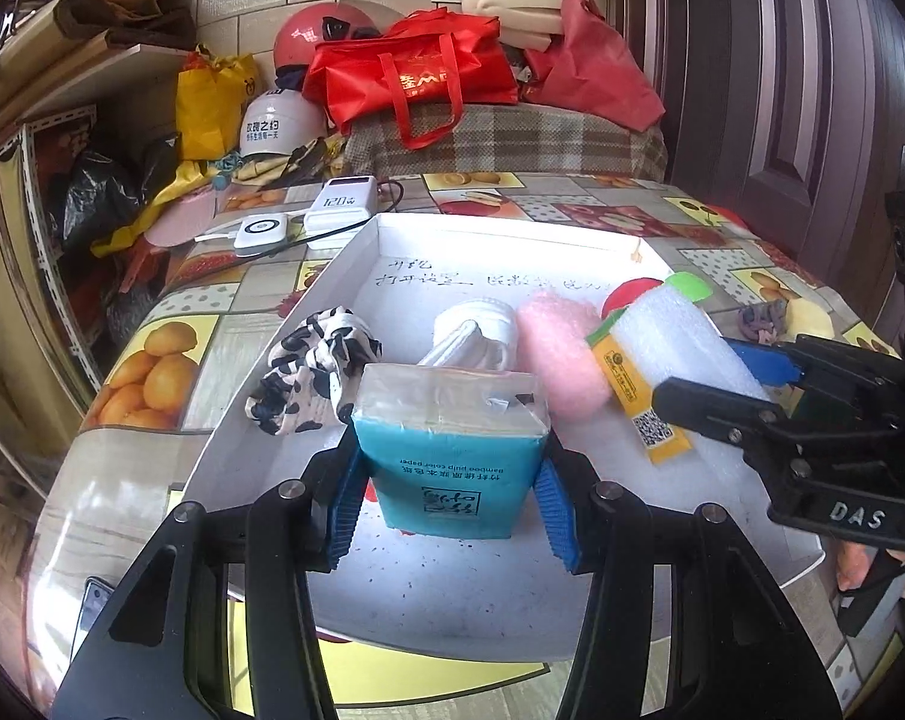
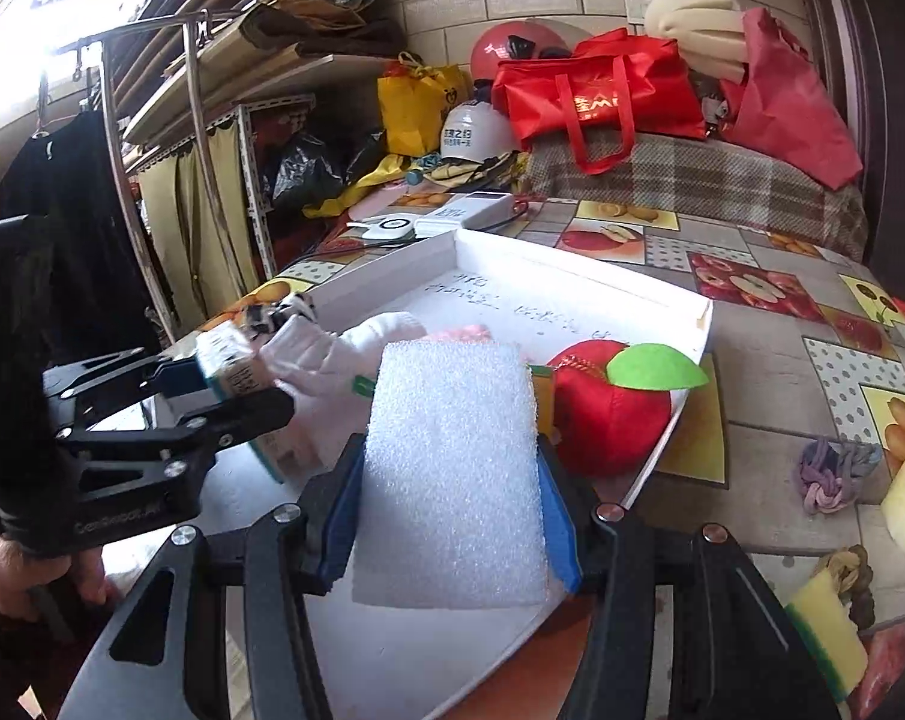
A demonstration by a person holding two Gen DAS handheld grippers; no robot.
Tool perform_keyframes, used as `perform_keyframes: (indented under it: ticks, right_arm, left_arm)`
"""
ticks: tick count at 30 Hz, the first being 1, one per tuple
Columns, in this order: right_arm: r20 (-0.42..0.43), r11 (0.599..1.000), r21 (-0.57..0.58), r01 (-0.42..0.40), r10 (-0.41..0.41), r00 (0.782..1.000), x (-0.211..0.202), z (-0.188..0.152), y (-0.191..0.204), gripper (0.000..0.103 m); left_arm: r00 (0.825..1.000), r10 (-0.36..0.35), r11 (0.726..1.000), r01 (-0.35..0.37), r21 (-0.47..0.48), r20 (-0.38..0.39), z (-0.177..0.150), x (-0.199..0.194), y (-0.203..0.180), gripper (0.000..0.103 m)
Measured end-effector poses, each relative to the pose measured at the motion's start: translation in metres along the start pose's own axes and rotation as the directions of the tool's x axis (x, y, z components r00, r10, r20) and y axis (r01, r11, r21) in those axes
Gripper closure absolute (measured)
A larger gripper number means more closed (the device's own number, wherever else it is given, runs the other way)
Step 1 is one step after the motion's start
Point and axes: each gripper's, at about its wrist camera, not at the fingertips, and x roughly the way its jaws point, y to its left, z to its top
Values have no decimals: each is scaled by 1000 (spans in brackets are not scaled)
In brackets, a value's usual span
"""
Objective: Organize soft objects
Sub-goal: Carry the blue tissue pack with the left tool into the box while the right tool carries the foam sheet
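Left wrist view. White tray [image 1: 572, 240]: shallow raised rim on the far and left sides; its near edge overhangs the fruit-print tablecloth [image 1: 170, 360]. Bare tray floor shows in front of the contents, between the gripper's fingers. Contents, left to right: black-and-white spotted cloth [image 1: 314, 372], white sock [image 1: 476, 336], pink fluffy piece [image 1: 557, 348], yellow packet [image 1: 638, 402], white foam block [image 1: 680, 348], red apple plush [image 1: 629, 294] at the far right rim. Left gripper [image 1: 449, 498]: blue pads clamped on both sides of a blue tissue pack [image 1: 452, 450], which stands on the tray just before the sock. Right gripper [image 1: 746, 384]: enters from the right, fingers closed on the foam block.

Right wrist view. Right gripper [image 2: 449, 516]: pads pressed against both long sides of the foam block [image 2: 452, 468], held over the tray's [image 2: 578, 276] near right part. Apple plush [image 2: 608, 408] sits just beside the block, at the tray's right rim. Left gripper [image 2: 236, 390]: gripping the tissue pack [image 2: 230, 366] at the left, touching the sock [image 2: 332, 348]. Outside the rim, on the tablecloth [image 2: 752, 360]: purple knotted tie [image 2: 830, 474], yellow sponge [image 2: 824, 630]; open cloth between them and the tray.
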Motion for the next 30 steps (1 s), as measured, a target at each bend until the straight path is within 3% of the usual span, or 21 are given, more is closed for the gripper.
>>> perform_keyframes:
  ticks: [13,21,30]
  right_arm:
    - [12,999,29,14,-15,1000,3,3,-3,51]
    - [28,1000,-8,-12,12,1000,2,5,9,51]
    - [42,999,-38,-7,9,999,2,5,12,50]
  left_arm:
    - [996,84,996,-84,-2,-14,22,32,-2,52]
    - [996,90,996,-90,-11,-14,24,36,0,52]
    - [983,174,983,-170,-66,64,20,17,7,52]
